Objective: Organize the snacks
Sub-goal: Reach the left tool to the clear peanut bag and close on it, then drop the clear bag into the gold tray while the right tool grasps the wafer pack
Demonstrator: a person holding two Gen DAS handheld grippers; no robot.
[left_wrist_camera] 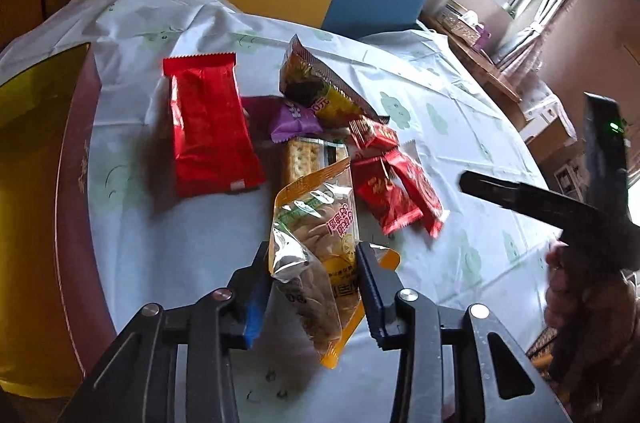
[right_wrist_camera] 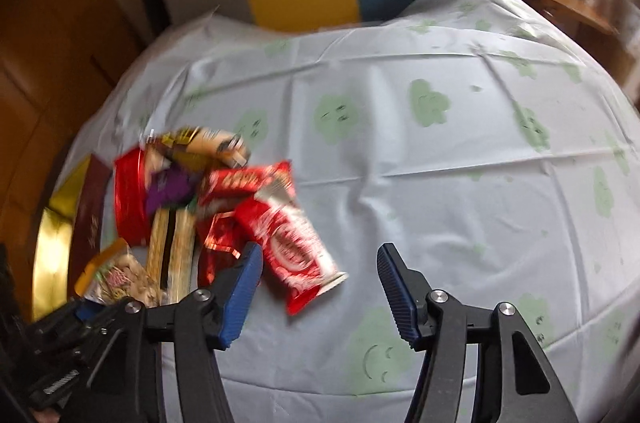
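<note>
Left gripper (left_wrist_camera: 314, 277) clamps a crinkly clear-and-orange pastry bag (left_wrist_camera: 316, 243); right gripper (right_wrist_camera: 320, 285) gapes over the cloth.

Ribbed blue pads (left_wrist_camera: 256, 303) pinch the bag's glossy film at 6 o'clock of the snack heap. Beyond lie a smooth red foil packet (left_wrist_camera: 212, 139) at 10 o'clock, cracker sleeve (left_wrist_camera: 304, 159), purple wrapper (left_wrist_camera: 294, 119), and small red sachets (left_wrist_camera: 394, 191) at 2 o'clock. A red-white packet (right_wrist_camera: 296, 243) lies nearer the right gripper's left pad, untouched, on creased, cloud-printed tablecloth (right_wrist_camera: 460, 183).

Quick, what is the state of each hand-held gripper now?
Left hand-held gripper: closed on the orange-edged clear snack bag.
Right hand-held gripper: open, holding nothing; the red-and-white snack packet lies partly between its fingers.
</note>
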